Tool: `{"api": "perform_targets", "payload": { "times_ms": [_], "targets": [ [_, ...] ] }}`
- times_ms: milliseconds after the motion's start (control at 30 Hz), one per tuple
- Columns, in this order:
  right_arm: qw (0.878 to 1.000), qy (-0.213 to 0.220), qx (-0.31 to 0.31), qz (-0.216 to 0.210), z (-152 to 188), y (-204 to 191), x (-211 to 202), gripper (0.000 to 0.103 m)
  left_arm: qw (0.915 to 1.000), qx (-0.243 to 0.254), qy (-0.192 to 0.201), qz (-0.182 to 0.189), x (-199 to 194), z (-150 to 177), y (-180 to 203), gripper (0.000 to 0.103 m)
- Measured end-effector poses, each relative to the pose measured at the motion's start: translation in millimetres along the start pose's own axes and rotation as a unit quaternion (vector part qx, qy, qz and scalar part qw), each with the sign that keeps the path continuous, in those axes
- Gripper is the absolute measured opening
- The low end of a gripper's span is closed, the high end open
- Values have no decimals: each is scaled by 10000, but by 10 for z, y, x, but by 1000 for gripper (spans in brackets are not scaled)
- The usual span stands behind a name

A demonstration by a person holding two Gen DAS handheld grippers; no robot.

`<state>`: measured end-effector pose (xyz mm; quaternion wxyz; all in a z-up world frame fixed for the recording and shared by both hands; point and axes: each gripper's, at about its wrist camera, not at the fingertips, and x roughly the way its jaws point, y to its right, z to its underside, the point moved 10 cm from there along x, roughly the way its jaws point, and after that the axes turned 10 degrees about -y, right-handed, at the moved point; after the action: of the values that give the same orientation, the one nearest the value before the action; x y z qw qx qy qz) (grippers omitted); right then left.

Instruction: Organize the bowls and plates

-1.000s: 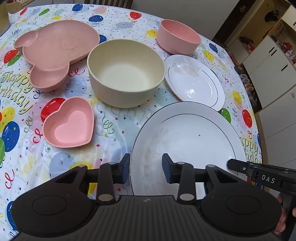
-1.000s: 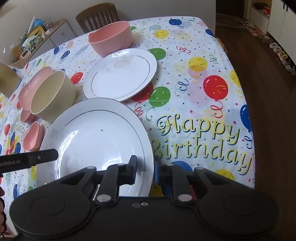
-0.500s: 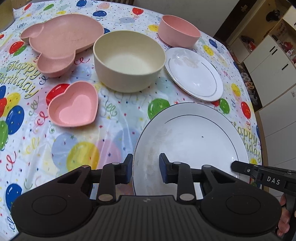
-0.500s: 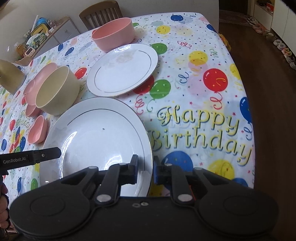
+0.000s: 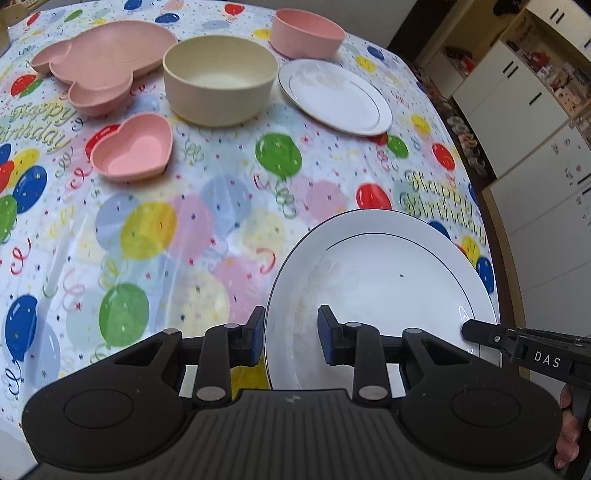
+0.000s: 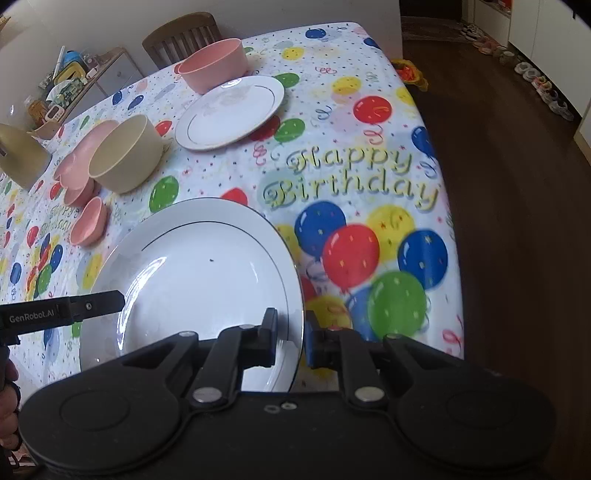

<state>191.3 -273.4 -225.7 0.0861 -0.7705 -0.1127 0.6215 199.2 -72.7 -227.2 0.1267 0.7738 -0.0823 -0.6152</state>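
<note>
A large white plate [image 5: 384,280] with a thin dark ring is near the front of the balloon tablecloth. My left gripper [image 5: 291,329] is shut on its left rim and my right gripper [image 6: 290,334] is shut on its right rim [image 6: 295,280]. Each view catches the other gripper's finger at the plate's far side. Whether the plate touches the cloth I cannot tell. Farther back stand a small white plate [image 5: 334,98], a cream bowl [image 5: 219,86], a pink bowl [image 5: 306,35], a pink heart-shaped dish [image 5: 135,151] and a pink divided plate [image 5: 99,59].
The table's right edge [image 6: 448,229] drops to a dark wooden floor with shoes along the wall. A wooden chair [image 6: 181,35] stands at the far end, with a cluttered shelf [image 6: 66,88] beside it. White cabinets [image 5: 517,110] stand to the right. A tan object [image 6: 18,155] sits at the far left.
Both grippers have drawn the large plate toward the near side of the table. It has come away from the cream bowl and the small plate, and a wide strip of cloth now shows between them.
</note>
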Motion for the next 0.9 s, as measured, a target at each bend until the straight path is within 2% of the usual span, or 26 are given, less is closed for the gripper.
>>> {"api": "perform_targets", "payload": {
  "times_ms": [233, 567, 667, 900],
  "targets": [
    [9998, -31, 167, 118, 263, 35, 19, 13, 9999, 139, -58, 14, 43, 158, 4, 29],
    [9993, 28, 269, 265, 284, 63, 58, 15, 9998, 209, -44, 11, 45, 175, 11, 29],
    [9991, 125, 204, 348, 236, 52, 12, 24, 9997, 259, -7, -25, 15, 170, 11, 29],
    [9984, 275, 13, 491, 151, 14, -129, 31, 9995, 270, 117, -89, -117, 132, -28, 29]
  ]
}}
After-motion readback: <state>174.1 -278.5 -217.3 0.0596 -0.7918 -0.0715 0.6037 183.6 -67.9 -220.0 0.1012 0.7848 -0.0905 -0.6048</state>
